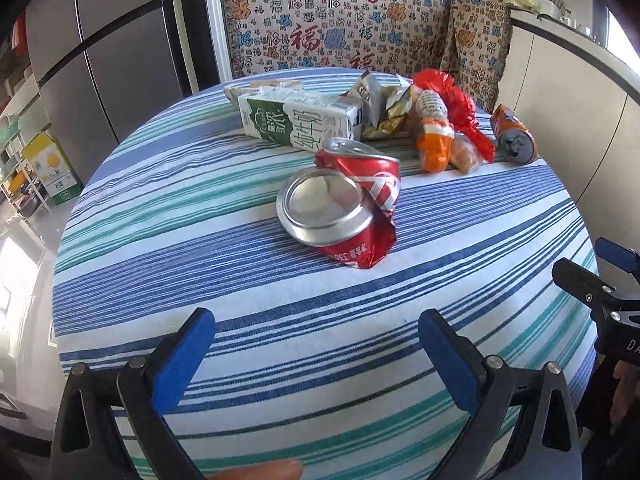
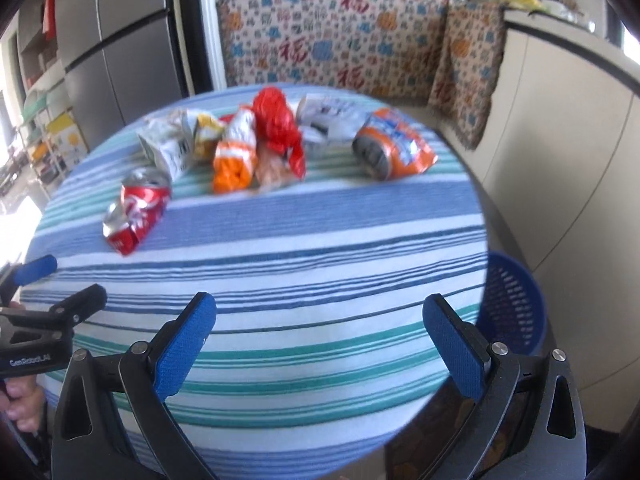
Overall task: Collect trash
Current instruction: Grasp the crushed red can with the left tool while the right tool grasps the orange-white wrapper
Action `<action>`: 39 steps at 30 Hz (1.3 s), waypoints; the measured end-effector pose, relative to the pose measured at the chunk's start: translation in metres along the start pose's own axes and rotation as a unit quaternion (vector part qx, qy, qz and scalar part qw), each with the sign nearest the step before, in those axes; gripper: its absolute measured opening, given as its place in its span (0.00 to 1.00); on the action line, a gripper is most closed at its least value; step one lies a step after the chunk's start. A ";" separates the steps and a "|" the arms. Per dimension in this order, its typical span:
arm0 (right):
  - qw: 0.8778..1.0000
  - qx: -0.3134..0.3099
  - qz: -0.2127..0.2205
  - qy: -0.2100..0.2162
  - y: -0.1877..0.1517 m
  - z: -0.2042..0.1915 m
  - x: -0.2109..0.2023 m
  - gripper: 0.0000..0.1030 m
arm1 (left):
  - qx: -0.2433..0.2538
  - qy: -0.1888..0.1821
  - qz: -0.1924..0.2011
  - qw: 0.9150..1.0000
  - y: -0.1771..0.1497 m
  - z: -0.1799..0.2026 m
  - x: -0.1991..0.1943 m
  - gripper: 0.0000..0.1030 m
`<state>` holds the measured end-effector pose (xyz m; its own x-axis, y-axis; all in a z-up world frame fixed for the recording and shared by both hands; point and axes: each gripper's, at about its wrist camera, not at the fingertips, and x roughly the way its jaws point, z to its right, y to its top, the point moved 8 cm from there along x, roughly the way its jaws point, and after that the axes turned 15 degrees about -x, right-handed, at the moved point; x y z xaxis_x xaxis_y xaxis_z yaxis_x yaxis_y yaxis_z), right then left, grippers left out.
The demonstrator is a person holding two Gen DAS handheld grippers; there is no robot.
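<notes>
lying before milk carton (image 1: pixel 300 122): crushed red can (image 1: pixel 344 204); blue basket (image 2: pixel 516 304) beside table (image 2: pixel 280 280)

Crushed can (image 1: pixel 344 204) before milk carton (image 1: pixel 300 120); basket (image 2: pixel 512 304) right of table (image 2: pixel 280 280).

Bare cloth (image 1: pixel 320 320) up front — trash pile (image 1: pixel 400 120) behind

Left claw (image 1: pixel 316 344) gapes over striped tablecloth (image 1: pixel 280 300), crushed red can (image 1: pixel 344 208) just ahead
</notes>
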<state>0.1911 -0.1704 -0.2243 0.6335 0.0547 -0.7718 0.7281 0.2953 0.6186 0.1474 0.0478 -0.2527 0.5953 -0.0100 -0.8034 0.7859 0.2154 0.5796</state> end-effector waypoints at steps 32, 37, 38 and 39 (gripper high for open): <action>0.998 -0.030 -0.037 0.029 0.017 -0.002 0.054 1.00 | 0.023 -0.019 -0.023 0.999 0.071 0.025 0.059 1.00; 0.998 -0.030 -0.045 0.032 0.018 -0.002 0.056 1.00 | 0.027 -0.039 -0.009 0.999 0.075 0.026 0.057 0.80; 0.998 -0.030 -0.047 0.033 0.018 -0.002 0.056 1.00 | 0.031 -0.042 -0.003 0.999 0.076 0.027 0.054 0.76; 0.998 -0.028 -0.048 0.033 0.018 -0.002 0.056 1.00 | 0.032 -0.047 -0.004 0.998 0.075 0.027 0.053 0.76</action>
<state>0.2394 -0.1604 -0.2565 0.5423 0.0853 -0.8358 0.7671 0.3556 0.5340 0.2424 0.0368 -0.2487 0.5998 -0.1044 -0.7933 0.7979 0.1530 0.5831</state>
